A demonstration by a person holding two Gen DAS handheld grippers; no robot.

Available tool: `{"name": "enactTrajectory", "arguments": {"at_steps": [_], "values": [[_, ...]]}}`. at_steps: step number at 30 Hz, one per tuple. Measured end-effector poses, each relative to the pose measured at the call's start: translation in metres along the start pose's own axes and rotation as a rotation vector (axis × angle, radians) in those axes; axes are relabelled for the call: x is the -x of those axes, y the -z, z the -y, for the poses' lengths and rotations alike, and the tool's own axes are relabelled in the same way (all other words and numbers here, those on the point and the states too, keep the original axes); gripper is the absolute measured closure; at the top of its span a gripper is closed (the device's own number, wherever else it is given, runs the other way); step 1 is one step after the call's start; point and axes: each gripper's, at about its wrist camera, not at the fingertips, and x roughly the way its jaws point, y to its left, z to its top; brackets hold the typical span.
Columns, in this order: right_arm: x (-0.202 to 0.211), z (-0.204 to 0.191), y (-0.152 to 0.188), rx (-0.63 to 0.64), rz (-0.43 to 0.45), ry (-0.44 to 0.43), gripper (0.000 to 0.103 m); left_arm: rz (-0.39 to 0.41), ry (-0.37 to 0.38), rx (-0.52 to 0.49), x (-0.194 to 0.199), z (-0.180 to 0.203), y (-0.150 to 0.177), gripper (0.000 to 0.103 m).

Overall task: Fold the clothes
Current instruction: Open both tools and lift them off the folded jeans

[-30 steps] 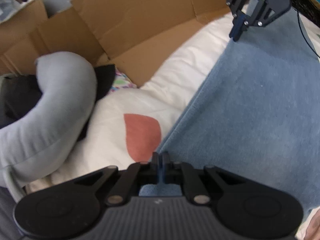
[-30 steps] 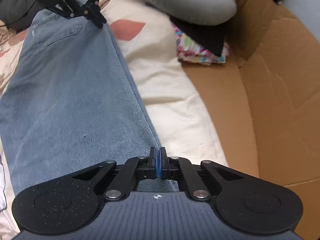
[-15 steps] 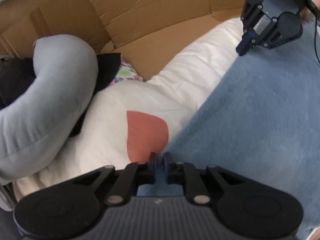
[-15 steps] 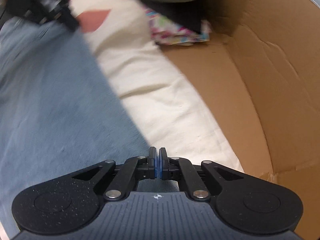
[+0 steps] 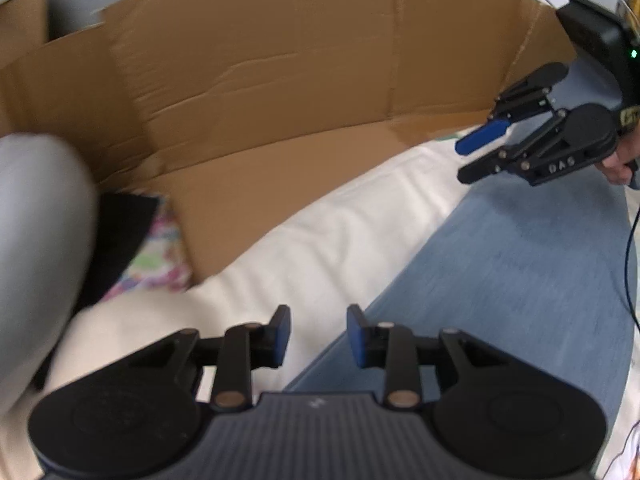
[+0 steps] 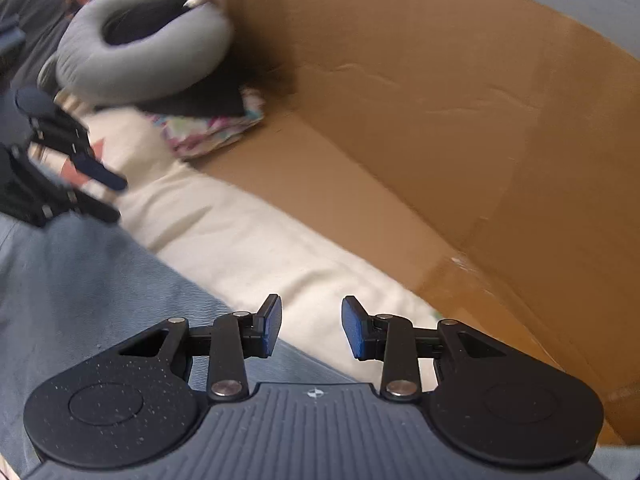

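A pair of blue jeans (image 5: 520, 280) lies flat on a cream bedsheet (image 5: 304, 240), its long edge running diagonally. My left gripper (image 5: 318, 334) hovers over that edge, jaws opening, nothing between the blue pads. My right gripper (image 6: 312, 326) is above the jeans (image 6: 80, 280) at the far end of the same edge, jaws also opening and holding nothing. In the left wrist view the right gripper (image 5: 476, 158) shows at upper right with its fingers apart. The left gripper (image 6: 104, 192) appears blurred at the left of the right wrist view.
A brown cardboard sheet (image 5: 300, 100) stands along the far side of the bed. A grey neck pillow (image 6: 140, 52) rests on dark clothing and a colourful folded cloth (image 6: 212, 128). A thin black cable (image 5: 628, 264) runs over the jeans at the right.
Both grippers have let go of the jeans' edge and their jaws have come apart. Both moved off toward the cardboard side, and the views tilted.
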Motion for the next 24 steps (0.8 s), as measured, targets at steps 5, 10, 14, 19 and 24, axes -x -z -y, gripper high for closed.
{"name": "enactTrajectory", "arguments": {"at_steps": [5,10,14,19,24], "values": [[0.015,0.019,0.013,-0.061,0.033,0.029,0.063,0.005,0.037,-0.032,-0.018,0.014,-0.017,0.07],[0.02,0.034,0.024,-0.081,0.018,0.07,0.063,0.03,0.059,-0.02,-0.025,0.016,-0.027,0.069],[0.032,0.043,0.035,-0.114,0.017,0.096,0.063,0.043,0.076,-0.019,-0.026,0.023,-0.032,0.069],[0.054,0.051,0.056,-0.142,0.011,0.137,0.063,0.063,0.063,-0.033,-0.023,0.039,-0.035,0.067],[0.096,0.063,0.089,-0.18,0.021,0.19,0.06,0.067,0.091,-0.063,-0.022,0.057,-0.043,0.063]]}}
